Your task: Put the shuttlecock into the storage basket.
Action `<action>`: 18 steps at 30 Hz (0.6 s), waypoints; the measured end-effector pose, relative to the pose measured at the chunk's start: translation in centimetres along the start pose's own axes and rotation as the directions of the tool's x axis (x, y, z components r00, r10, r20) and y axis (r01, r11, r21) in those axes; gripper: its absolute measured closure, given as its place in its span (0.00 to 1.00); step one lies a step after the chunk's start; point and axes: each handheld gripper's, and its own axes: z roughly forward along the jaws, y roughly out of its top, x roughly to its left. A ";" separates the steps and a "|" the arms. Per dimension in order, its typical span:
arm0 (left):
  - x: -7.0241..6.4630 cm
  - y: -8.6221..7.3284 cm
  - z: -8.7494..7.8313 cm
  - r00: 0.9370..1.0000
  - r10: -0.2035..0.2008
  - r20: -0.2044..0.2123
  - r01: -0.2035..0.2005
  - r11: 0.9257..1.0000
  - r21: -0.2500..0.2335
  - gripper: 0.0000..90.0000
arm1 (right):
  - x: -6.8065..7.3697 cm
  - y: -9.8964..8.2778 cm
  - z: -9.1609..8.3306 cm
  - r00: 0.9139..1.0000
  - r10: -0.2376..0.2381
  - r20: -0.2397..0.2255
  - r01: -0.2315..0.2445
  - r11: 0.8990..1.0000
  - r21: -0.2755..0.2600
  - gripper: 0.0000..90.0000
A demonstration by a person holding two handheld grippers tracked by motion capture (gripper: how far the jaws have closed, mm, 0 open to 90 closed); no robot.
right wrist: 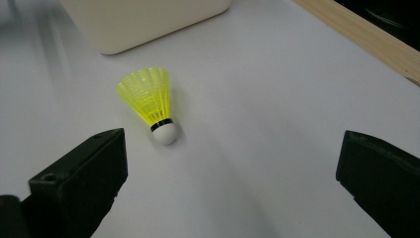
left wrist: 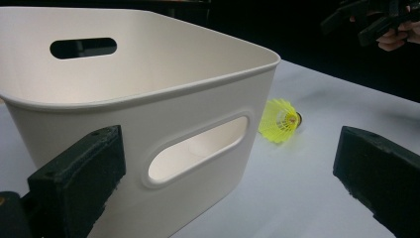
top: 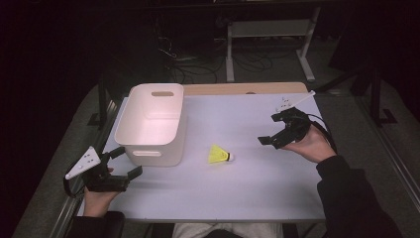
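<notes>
A yellow shuttlecock (top: 219, 155) lies on its side at the centre of the white bench (top: 277, 193), just right of a white bin (top: 151, 124), as the right gripper (top: 277, 130), jaws wide apart and empty, hangs at right of frame, pointed toward it. The left gripper (top: 121, 166), also wide open and holding nothing, waits at lower left beside the bin. The light, round-nosed shuttlecock could roll or skid away if one jaw touches first, and squeezing the thin skirt may crush it.

The shuttlecock (right wrist: 148, 101) has a neon-yellow ribbed skirt, a thin black band and a white cap. The bin (top: 151, 121) is creamy white, the table (top: 277, 183) white with a seemingly pale wooden edge. Both grippers' jaws are black.
</notes>
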 end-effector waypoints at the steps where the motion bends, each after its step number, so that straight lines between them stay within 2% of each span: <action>1: 0.0 0.0 0.0 1.000 0.000 0.000 0.000 1.000 0.000 0.00 | 0.0 0.1 0.1 1.000 -0.001 -0.001 0.001 1.000 0.003 0.00; 18: 0.0 0.0 0.0 1.000 0.001 0.001 -0.001 1.000 0.001 0.00 | -0.3 0.4 2.1 1.000 -0.014 -0.027 0.015 0.999 0.034 0.00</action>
